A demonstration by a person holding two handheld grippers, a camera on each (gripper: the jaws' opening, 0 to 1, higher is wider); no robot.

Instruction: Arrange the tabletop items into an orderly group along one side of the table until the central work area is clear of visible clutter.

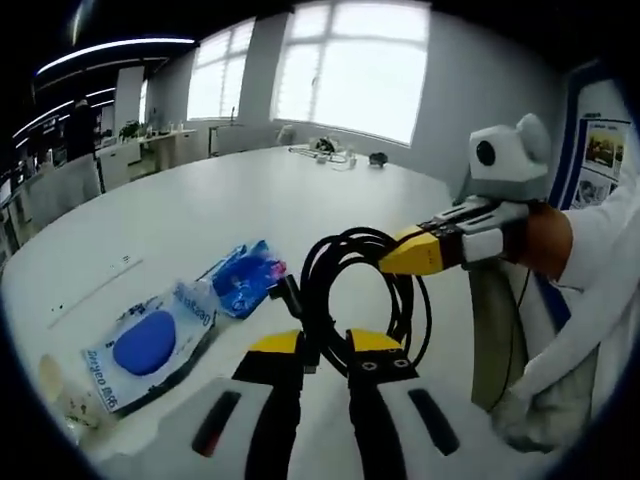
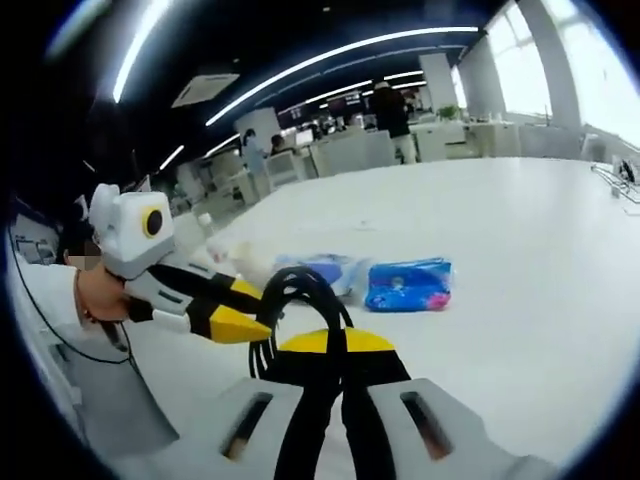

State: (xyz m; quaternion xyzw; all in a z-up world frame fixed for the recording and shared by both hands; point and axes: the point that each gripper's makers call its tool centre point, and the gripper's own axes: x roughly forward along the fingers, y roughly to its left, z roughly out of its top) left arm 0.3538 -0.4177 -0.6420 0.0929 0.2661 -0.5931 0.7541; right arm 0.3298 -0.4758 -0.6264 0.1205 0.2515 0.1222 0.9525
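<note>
While both grippers, left (image 1: pixel 325 348) and right (image 2: pixel 330 345), pinch coiled cable (image 1: pixel 345 275), packets (image 1: pixel 150 340) at nine o'clock await grouping; table (image 1: pixel 230 190) partly cleared.

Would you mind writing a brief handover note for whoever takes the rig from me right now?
Left gripper: shut on the coiled black cable, held up off the white table.
Right gripper: shut on the same coil, gripping its other side.
Things: a blue-patterned packet and a clear packet holding a blue oval item lie side by side by the table's near edge. More cables and small items lie at the far end.
Done: the two packets look grouped.
Left: set the cable down beside them, then probably gather the far-end items.
</note>
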